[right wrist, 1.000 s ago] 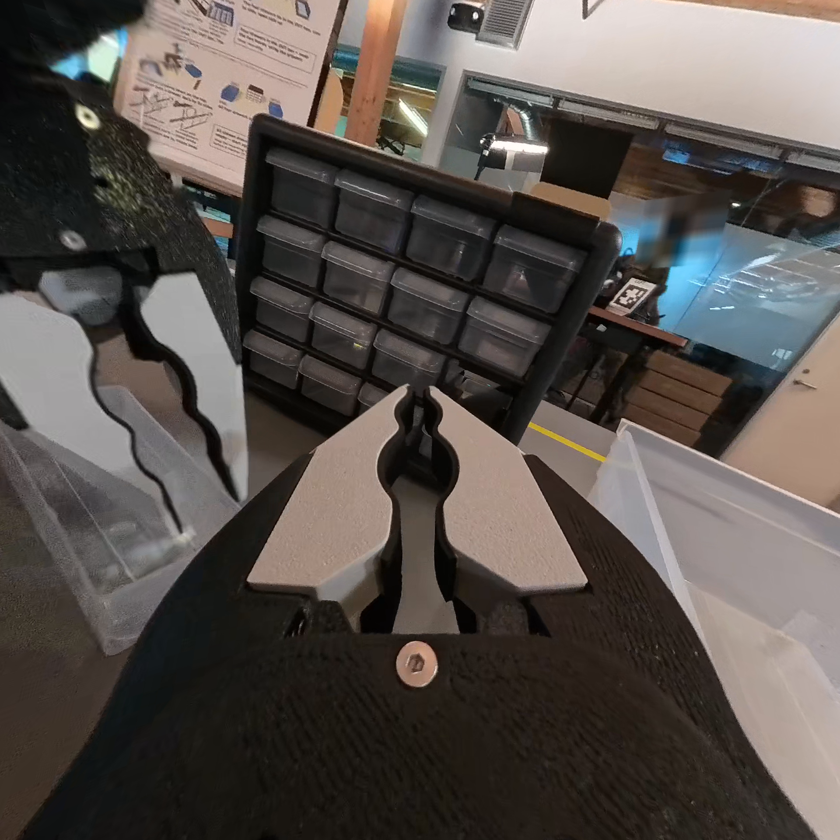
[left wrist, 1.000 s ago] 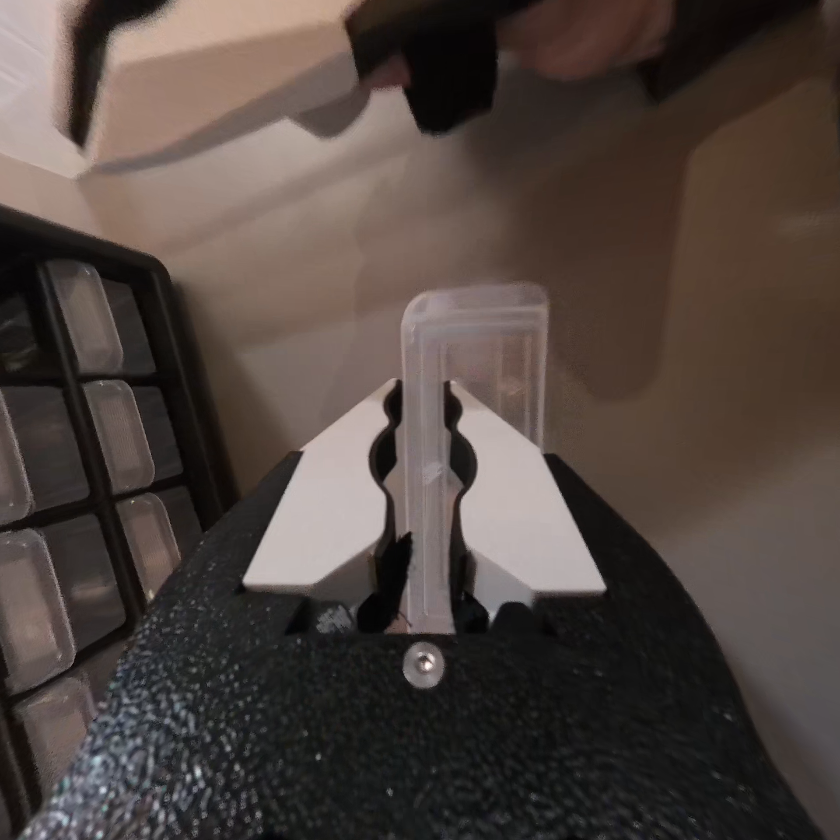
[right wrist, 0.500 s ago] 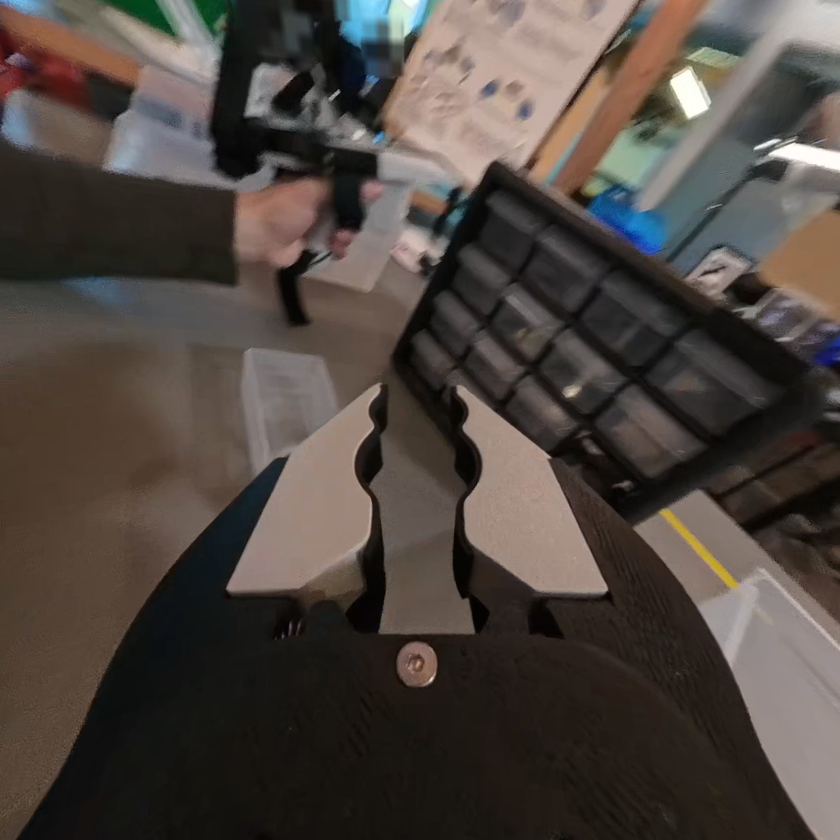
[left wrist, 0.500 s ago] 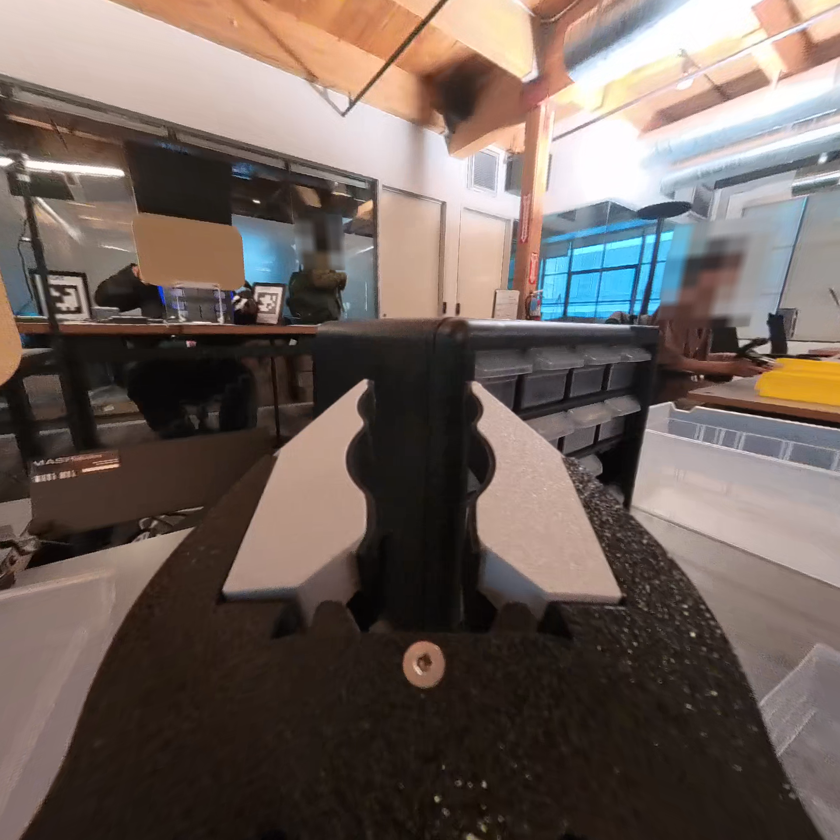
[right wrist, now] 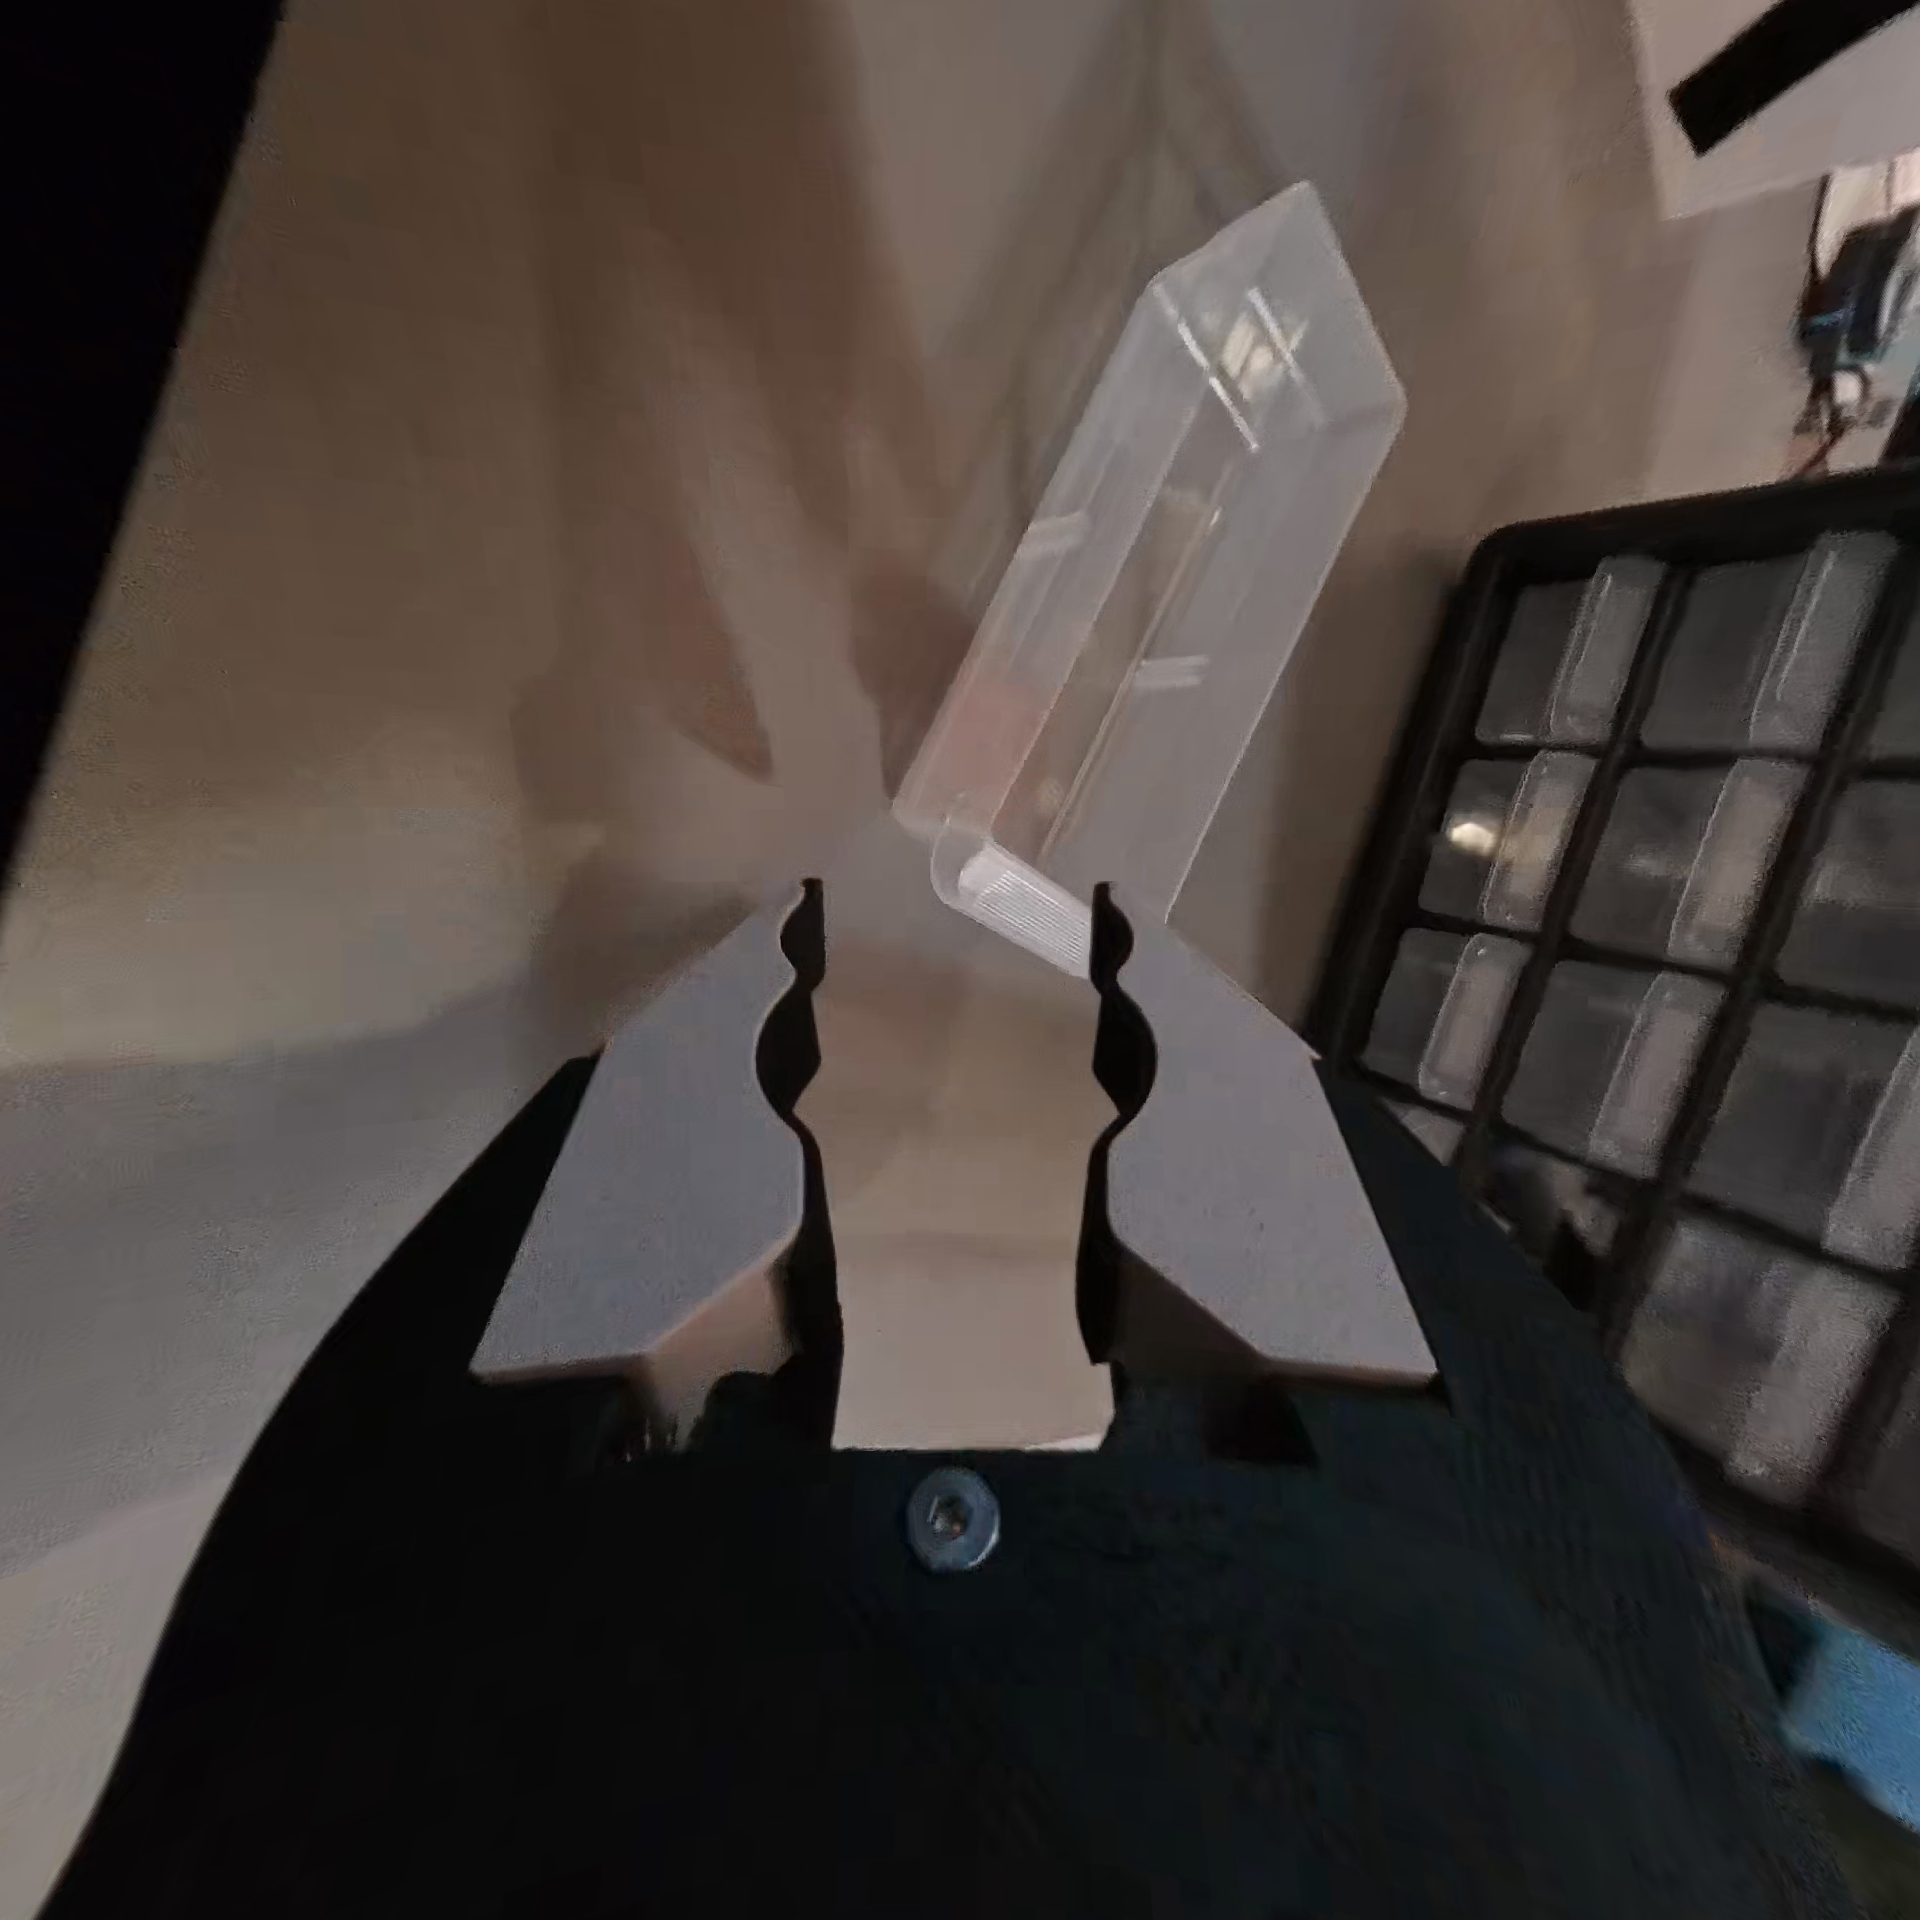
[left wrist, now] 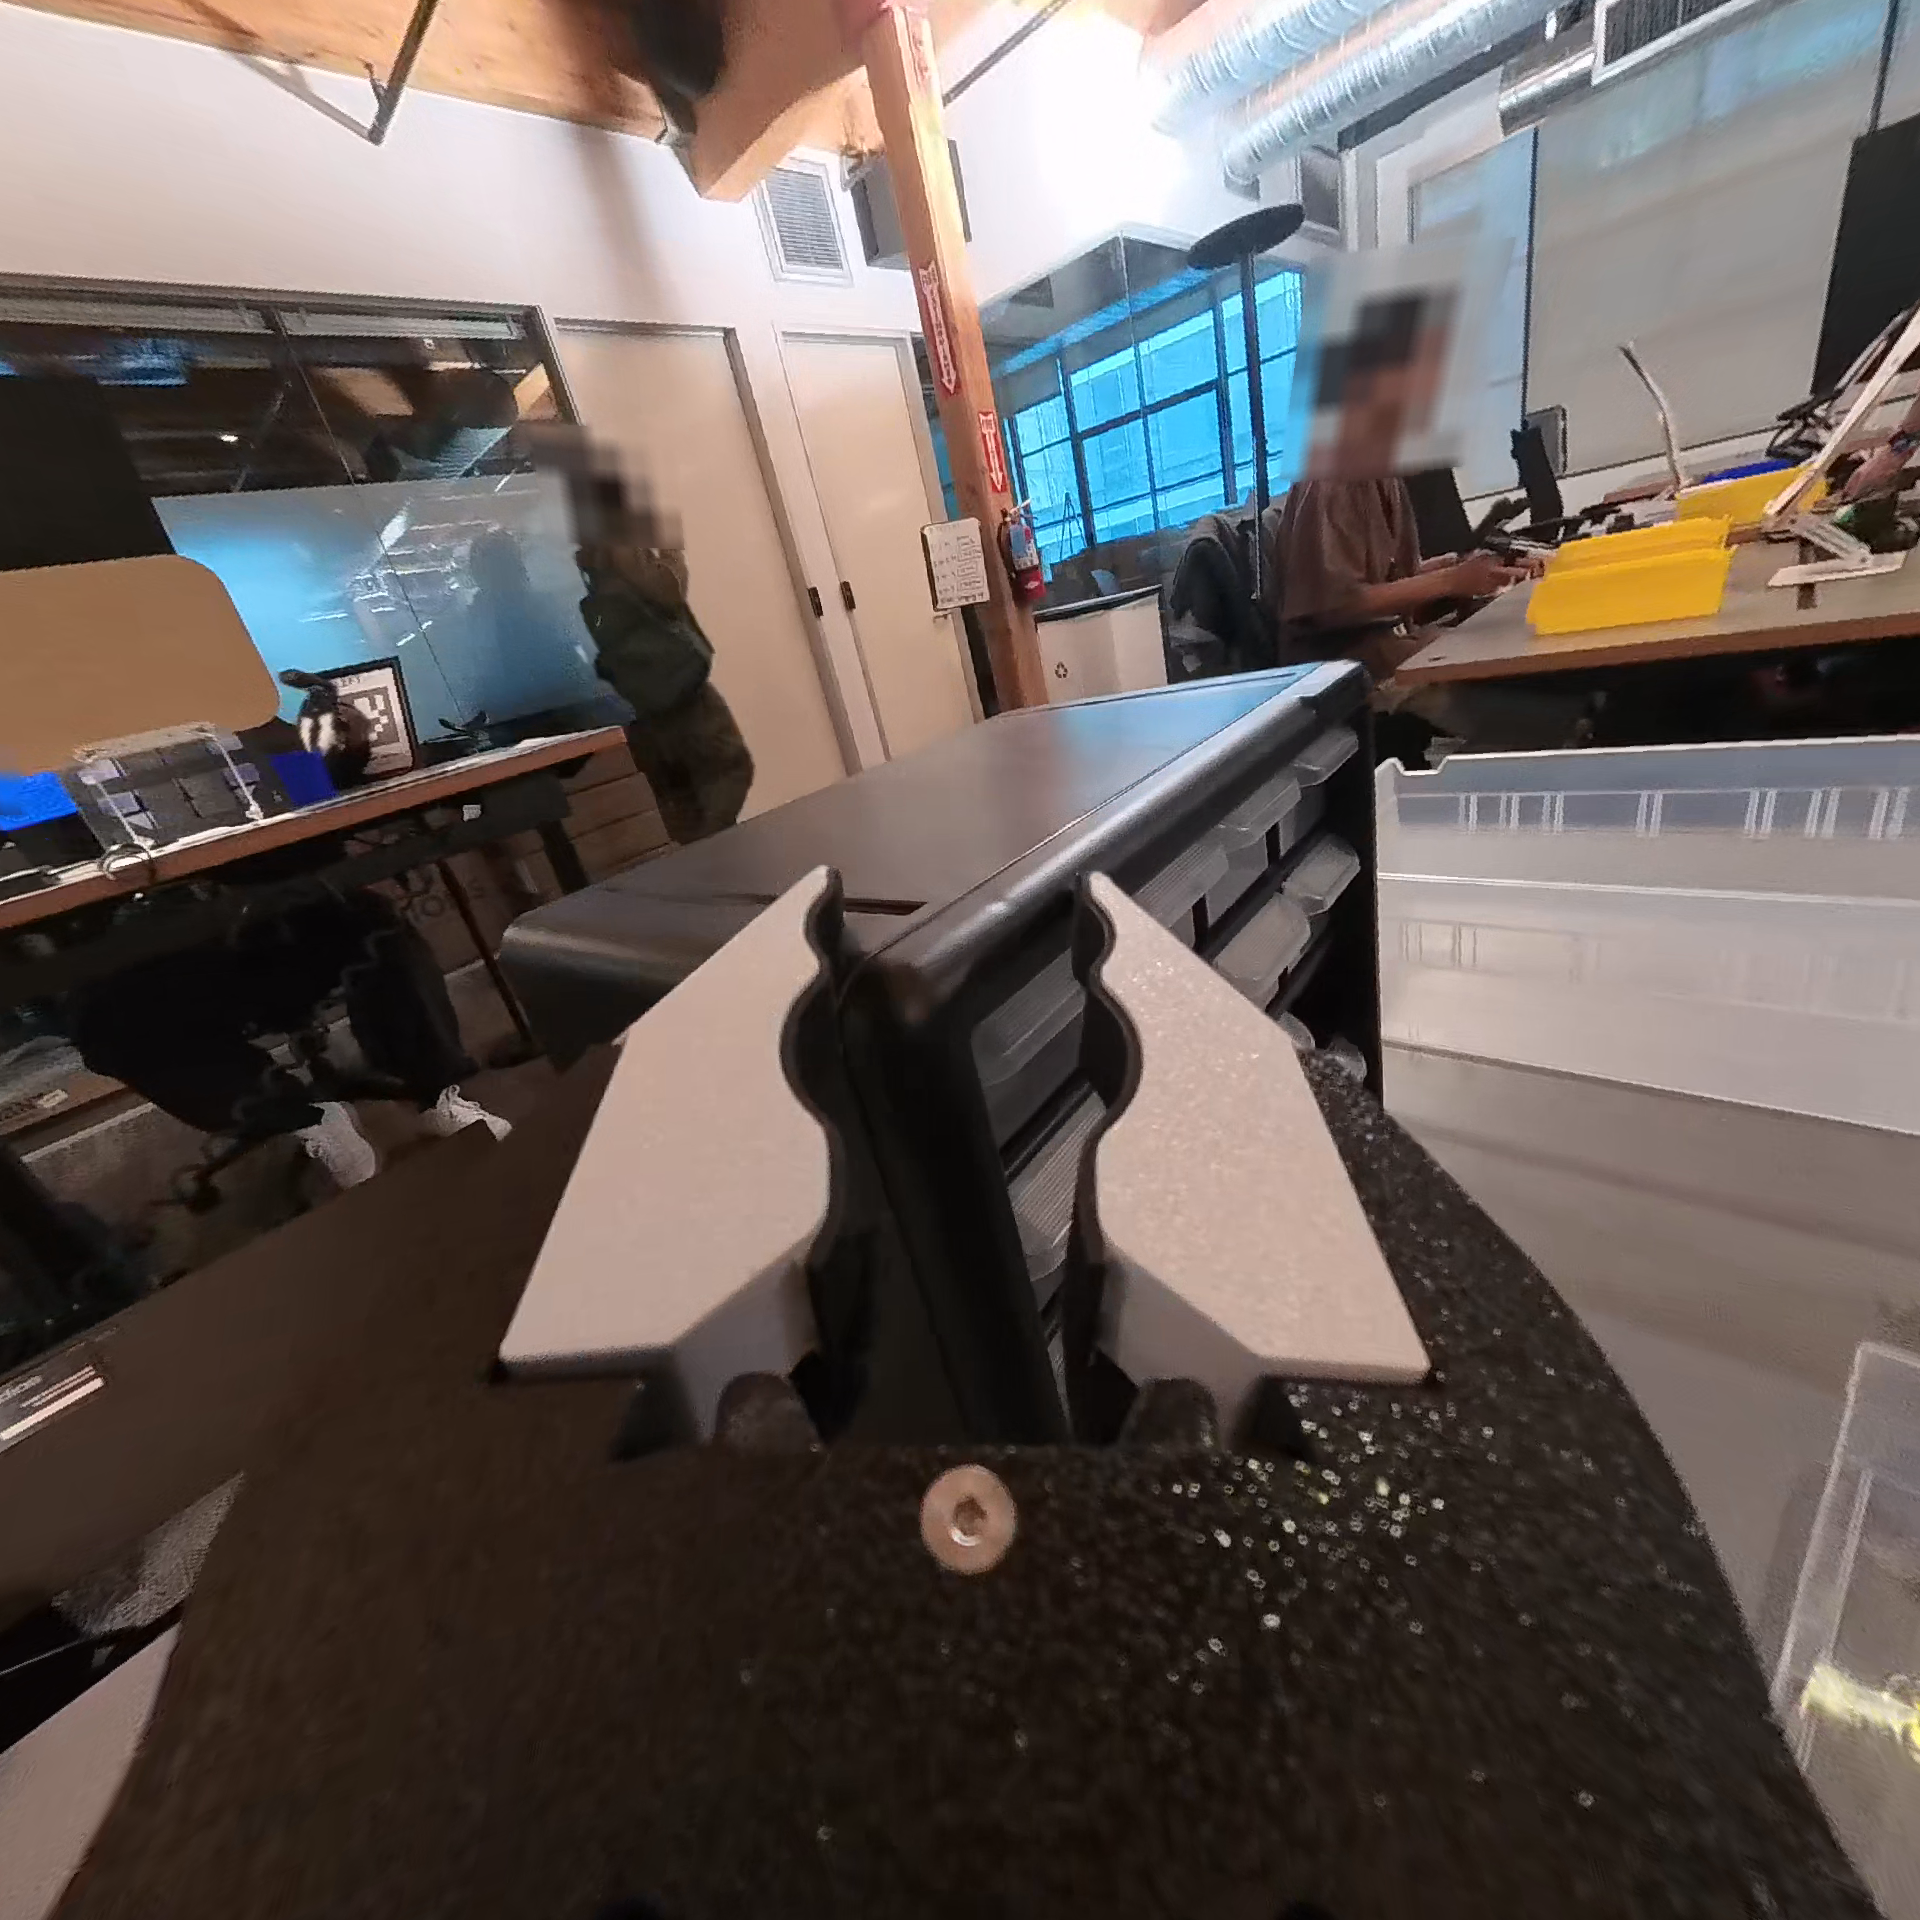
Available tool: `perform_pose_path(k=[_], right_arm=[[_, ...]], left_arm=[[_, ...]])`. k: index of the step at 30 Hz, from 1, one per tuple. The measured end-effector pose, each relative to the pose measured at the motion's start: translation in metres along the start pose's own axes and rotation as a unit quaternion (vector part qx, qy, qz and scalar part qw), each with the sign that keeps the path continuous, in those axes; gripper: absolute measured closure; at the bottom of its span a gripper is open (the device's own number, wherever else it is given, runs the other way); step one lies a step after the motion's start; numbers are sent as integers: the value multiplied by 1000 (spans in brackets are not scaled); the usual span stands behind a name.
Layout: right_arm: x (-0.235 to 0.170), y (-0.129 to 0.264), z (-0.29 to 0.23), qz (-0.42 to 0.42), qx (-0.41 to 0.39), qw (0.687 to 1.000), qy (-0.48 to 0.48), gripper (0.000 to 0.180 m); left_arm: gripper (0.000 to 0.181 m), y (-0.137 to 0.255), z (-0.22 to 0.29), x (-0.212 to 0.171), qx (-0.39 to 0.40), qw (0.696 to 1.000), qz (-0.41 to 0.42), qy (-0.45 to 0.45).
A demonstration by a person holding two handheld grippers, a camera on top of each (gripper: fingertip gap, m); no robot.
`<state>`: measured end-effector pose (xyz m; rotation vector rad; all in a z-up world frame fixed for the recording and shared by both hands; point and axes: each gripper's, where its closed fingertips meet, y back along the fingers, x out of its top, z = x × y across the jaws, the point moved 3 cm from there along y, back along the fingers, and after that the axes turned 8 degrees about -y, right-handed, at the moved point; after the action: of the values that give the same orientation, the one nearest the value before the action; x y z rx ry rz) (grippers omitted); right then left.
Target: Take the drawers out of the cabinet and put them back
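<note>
Left wrist view: the left tool (left wrist: 961, 909) has its two grey fingers (left wrist: 696, 1132) set either side of the front corner edge of a black cabinet (left wrist: 997, 831). Whether they press on it cannot be told. The cabinet stands on a grey desk (left wrist: 1621, 1236), its clear drawers facing right. To the right sits a large clear bin (left wrist: 1652, 925), and a clear drawer (left wrist: 1849, 1558) lies at the right edge.

Right wrist view: the right tool (right wrist: 958, 906) points down at the desk with its fingers apart and nothing between them. Just beyond its right fingertip (right wrist: 1110, 904) a clear drawer (right wrist: 1153, 582) lies on the desk, outside the cabinet (right wrist: 1662, 914), which fills the right side.
</note>
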<state>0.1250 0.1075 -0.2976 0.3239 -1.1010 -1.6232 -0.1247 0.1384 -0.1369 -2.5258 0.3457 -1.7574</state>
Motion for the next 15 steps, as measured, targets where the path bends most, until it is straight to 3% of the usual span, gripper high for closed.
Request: perform_pose_path(k=[2, 7, 15], right_arm=[[-3, -7, 3, -22, 1, 999, 47, 126], [-11, -26, 11, -70, 13, 994, 88, 140], [-22, -15, 7, -187, -10, 982, -36, 153]], left_arm=[[140, 0, -1, 0, -1, 1000, 2, 8], [141, 1, -1, 0, -9, 1000, -7, 12], [143, 1, 0, 1, 5, 1000, -13, 2]])
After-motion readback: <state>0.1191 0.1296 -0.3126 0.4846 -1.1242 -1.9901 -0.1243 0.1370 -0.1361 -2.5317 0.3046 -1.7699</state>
